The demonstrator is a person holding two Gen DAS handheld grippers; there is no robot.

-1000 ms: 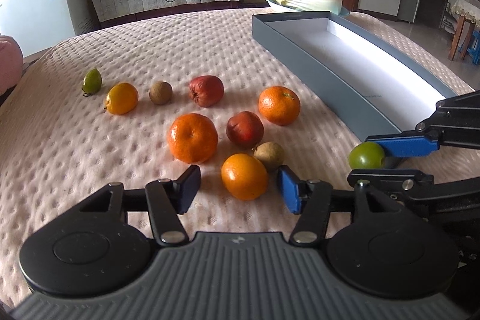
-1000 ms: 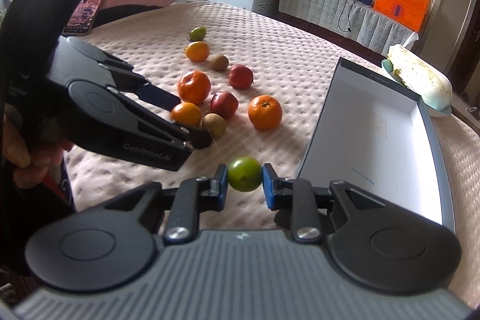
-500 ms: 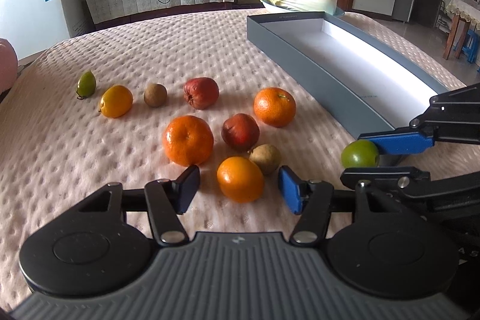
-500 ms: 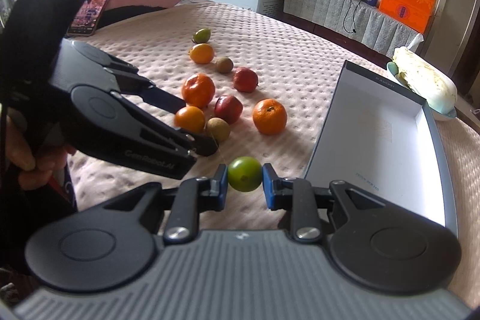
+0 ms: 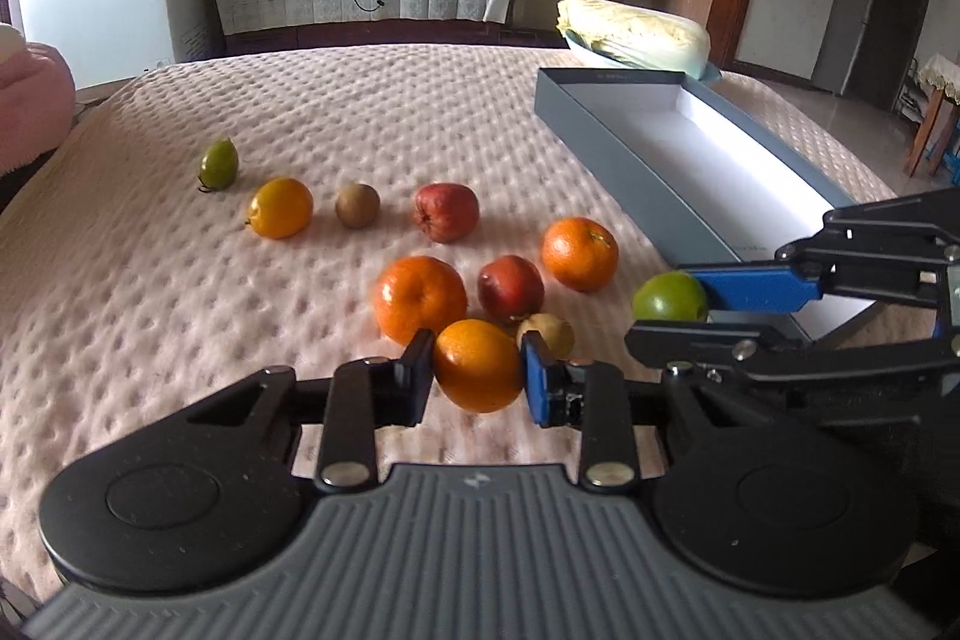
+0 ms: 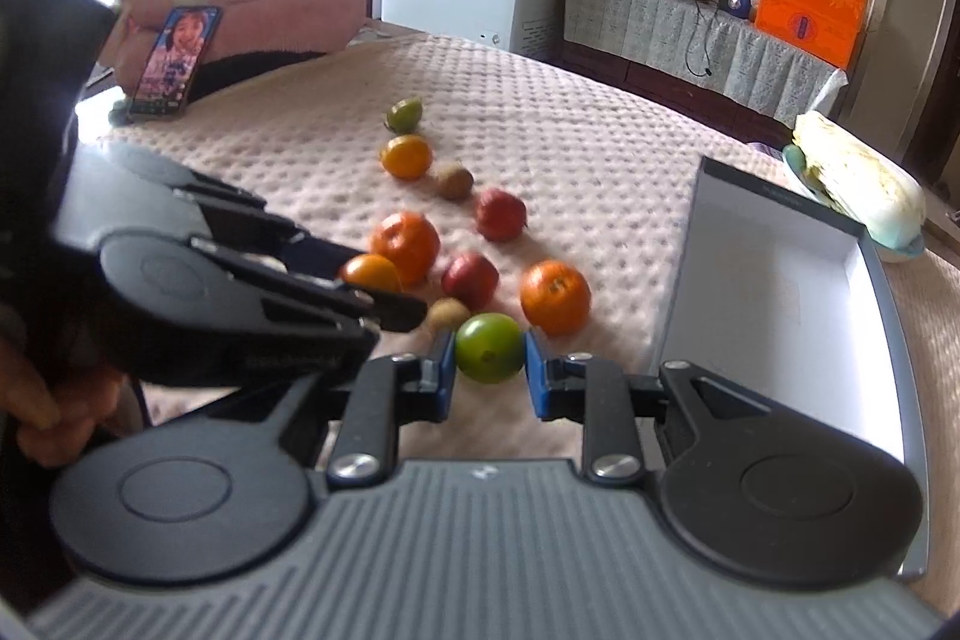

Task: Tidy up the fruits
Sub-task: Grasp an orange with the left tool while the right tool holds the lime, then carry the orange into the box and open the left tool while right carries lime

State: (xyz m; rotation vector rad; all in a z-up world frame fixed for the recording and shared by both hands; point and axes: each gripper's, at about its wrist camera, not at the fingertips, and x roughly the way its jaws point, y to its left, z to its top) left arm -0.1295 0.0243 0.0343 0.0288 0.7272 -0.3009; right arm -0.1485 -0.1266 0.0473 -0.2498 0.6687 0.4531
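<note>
So both claws are loaded right now. The left gripper (image 5: 478,375) has just been closing and its pads now sit against both sides of a smooth round orange (image 5: 478,364) at the near edge of the fruit cluster, so I'd call that a grip. The right gripper (image 6: 487,369) is clamped on a small glossy green fruit (image 6: 489,346), holding it just left of the near end of the long grey cardboard box with the white inside (image 5: 606,124).

Progress-wise, it looks like barely started. The box shows nothing inside as far as I can see, and the rest of the fruit is spread out on the pink bumpy bedspread (image 5: 180,328): a bigger dimpled mandarin (image 5: 420,298), two dull red apples (image 5: 510,287) (image 5: 446,211), another orange mandarin nearer the box (image 5: 579,253), two small brown kiwi-looking fruits (image 5: 549,334) (image 5: 357,204), a yellow-orange citrus (image 5: 281,207) and a pointy green fruit far left (image 5: 218,164). So two in hand, eight to go, assuming the box is where they belong.

What's in the way: the two grippers are close together, the right one sits between the left one and the box, and the near kiwi is right beside the left claw's blue pad. A pale napa cabbage in a dish (image 5: 633,34) sits past the box's far end, and there's a pink plush toy (image 6: 252,4) with a phone (image 6: 177,61) propped on it, well clear of everything
</note>
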